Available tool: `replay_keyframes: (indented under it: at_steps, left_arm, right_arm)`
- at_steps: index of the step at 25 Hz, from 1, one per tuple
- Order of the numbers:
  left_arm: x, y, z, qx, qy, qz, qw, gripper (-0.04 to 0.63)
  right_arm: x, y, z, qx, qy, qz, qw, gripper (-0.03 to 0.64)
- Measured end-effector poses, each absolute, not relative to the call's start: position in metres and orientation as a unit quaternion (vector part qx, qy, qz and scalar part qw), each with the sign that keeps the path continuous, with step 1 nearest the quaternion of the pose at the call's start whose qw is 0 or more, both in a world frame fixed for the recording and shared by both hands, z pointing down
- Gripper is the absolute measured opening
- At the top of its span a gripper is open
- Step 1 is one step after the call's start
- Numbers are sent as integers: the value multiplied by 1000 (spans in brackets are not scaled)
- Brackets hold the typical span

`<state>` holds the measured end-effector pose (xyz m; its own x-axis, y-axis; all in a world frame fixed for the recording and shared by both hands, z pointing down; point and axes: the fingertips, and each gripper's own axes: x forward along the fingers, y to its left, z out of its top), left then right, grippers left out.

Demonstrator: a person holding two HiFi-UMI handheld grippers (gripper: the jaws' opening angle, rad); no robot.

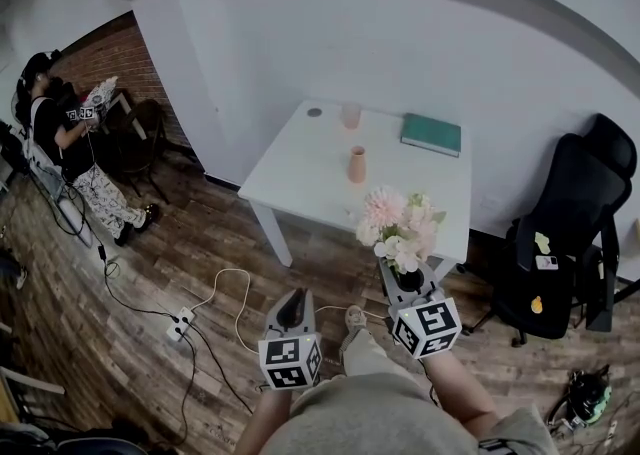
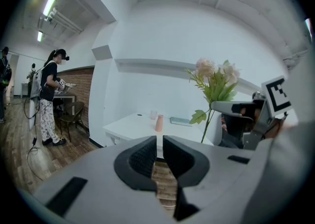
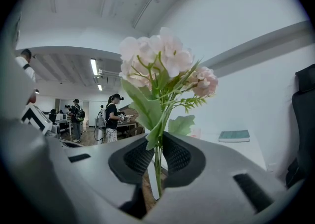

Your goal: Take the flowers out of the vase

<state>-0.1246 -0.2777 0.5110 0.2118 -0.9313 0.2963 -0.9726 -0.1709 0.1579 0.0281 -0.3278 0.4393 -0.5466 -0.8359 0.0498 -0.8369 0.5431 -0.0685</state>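
Right gripper (image 3: 157, 145), frame centre, clamps green stems of pale pink flowers (image 3: 160, 63) with leaves; left gripper (image 2: 159, 145) closed, empty.

No legible text, number or brand found. Left white cube with black square markers (image 1: 291, 362) and right white marker cube (image 1: 430, 326) — coded patterns only, no lettering. Flat teal book (image 1: 431, 134) on the white rectangular table (image 1: 300, 168) — cover print unreadable.

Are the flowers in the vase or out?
Out: the right hand-held gripper grips the flowers by their stems, clear of the vase on the table.
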Motion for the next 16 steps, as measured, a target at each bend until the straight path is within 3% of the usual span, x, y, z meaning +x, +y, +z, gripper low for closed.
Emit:
replay_keyframes:
  at_steps: [16]
  left_arm:
    - [-121, -280, 514, 761, -625, 64, 162, 37]
  right_arm:
    - [30, -330, 440, 475, -879, 49, 1, 51]
